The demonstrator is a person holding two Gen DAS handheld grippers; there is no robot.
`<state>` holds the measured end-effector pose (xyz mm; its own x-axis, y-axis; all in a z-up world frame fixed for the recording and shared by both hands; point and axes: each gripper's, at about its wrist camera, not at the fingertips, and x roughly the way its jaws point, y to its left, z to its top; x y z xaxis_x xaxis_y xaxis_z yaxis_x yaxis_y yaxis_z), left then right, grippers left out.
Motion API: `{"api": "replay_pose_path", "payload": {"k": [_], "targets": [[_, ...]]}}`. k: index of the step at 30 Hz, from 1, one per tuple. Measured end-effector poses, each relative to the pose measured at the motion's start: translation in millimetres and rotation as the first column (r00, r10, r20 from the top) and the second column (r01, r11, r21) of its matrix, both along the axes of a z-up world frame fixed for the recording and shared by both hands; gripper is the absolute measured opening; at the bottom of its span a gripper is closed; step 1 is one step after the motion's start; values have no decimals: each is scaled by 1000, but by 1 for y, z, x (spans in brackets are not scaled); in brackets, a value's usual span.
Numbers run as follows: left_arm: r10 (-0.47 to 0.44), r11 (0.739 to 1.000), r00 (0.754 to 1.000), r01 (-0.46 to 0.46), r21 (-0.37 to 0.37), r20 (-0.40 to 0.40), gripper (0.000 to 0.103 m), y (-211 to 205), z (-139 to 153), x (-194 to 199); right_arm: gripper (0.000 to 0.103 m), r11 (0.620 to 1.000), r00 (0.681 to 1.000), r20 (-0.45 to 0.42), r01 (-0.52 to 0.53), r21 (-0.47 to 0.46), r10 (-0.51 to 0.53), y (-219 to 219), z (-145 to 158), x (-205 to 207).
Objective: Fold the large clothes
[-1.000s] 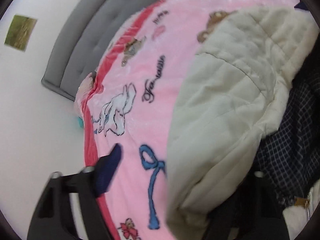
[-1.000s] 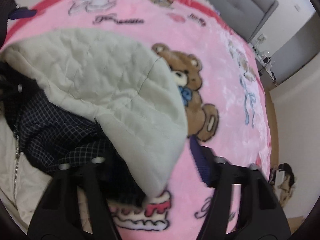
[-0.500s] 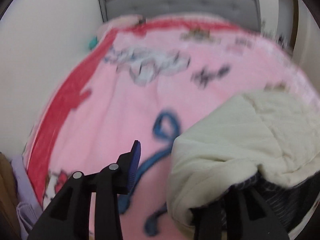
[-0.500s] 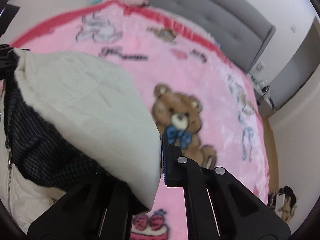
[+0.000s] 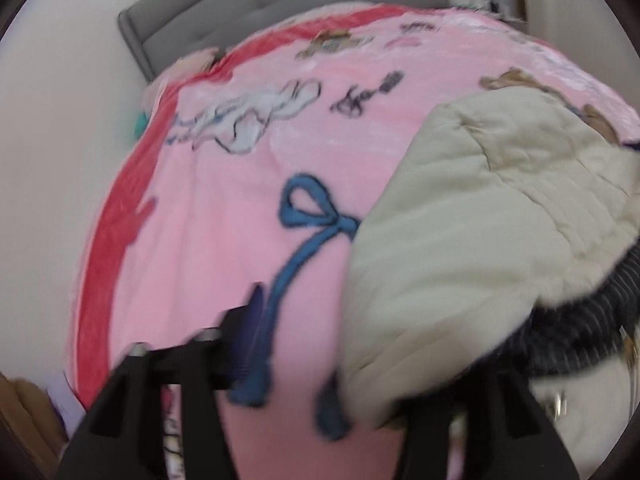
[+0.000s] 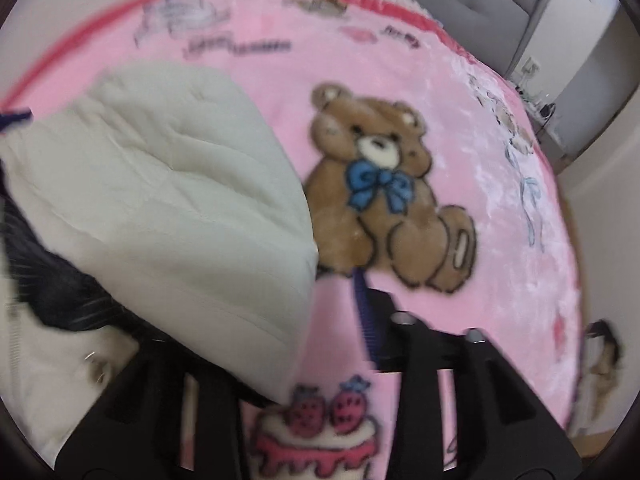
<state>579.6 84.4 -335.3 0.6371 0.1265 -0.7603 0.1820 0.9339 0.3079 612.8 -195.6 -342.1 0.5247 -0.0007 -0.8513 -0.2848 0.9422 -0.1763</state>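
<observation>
Jaws on both my left gripper (image 5: pixel 332 360) and right gripper (image 6: pixel 280 332) are opening around the cream jacket (image 5: pixel 472 240), folded at each frame's lower middle on the pink blanket (image 5: pixel 224 220).

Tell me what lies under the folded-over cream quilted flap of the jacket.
Under the cream flap, dark checked lining shows, with more cream jacket and a zipper below. The pink blanket lies beneath; the rest is covered.
</observation>
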Motion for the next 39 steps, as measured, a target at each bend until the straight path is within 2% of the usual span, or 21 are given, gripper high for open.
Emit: {"api": "replay_pose_path", "payload": {"k": [3,4,6,7,9,11,13,15,17,20,23,25,27,30,31,33,34,35,37,38,39], "targets": [[-90,992,996,91,-85,9,83,18,16,-15,53,989,999,9,-35,146,34,-31,20,-11],[-126,984,992,122,-131,-23,86,23,20,-18,56,981,998,10,-69,181,69,-38,24,-16],[-209,955,973,181,-234,-100,86,30,25,-18,58,960,995,-34,-78,268,91,-48,30,-22],[-216,953,970,185,-242,-109,87,32,29,-19,58,941,991,-69,-82,328,110,-50,33,-24],[-263,925,947,193,-328,-183,87,37,33,-17,59,921,982,-105,-110,374,160,-48,38,-29],[-296,907,918,183,-379,-266,87,43,32,-17,59,929,972,-112,-160,334,208,-40,45,-39],[-319,909,904,207,-362,-284,87,43,30,-23,78,946,972,-89,-188,264,218,-34,49,-47],[-336,911,905,242,-333,-261,87,36,31,-31,82,982,987,-51,-142,126,150,-25,51,-54],[-333,907,912,241,-346,-238,87,33,30,-39,85,987,989,-44,-135,88,139,-20,50,-59],[-381,860,896,253,-443,-228,87,19,28,-47,86,980,980,41,-197,14,196,0,53,-72],[-440,859,883,360,-365,-165,87,-8,34,-60,86,971,970,63,-236,31,233,19,54,-77],[-468,840,872,387,-380,-147,87,-16,38,-63,84,965,960,125,-258,44,251,29,63,-82],[-453,845,881,377,-380,-134,87,-19,46,-60,80,958,958,177,-252,136,227,25,77,-79],[-407,822,911,333,-462,-67,87,-10,71,-44,67,934,974,201,-162,319,101,9,97,-56],[-359,816,933,310,-488,-8,87,-6,84,-34,60,924,978,199,-134,358,65,6,102,-45],[-260,827,963,261,-497,72,87,-5,101,-16,52,915,982,187,-95,393,21,7,106,-19],[-221,829,971,235,-507,89,87,-8,106,-6,43,915,986,164,-75,397,10,11,106,-5],[-198,822,977,213,-528,86,87,-11,106,5,37,917,989,146,-65,394,7,13,106,7],[-186,792,982,147,-592,-6,87,-21,97,33,34,935,996,85,-56,351,28,27,98,28],[-181,791,982,113,-601,-54,87,-23,90,41,34,947,996,73,-71,313,51,32,93,33],[-157,815,982,66,-575,-110,87,-27,79,52,34,960,996,55,-87,265,75,38,87,36]]}}
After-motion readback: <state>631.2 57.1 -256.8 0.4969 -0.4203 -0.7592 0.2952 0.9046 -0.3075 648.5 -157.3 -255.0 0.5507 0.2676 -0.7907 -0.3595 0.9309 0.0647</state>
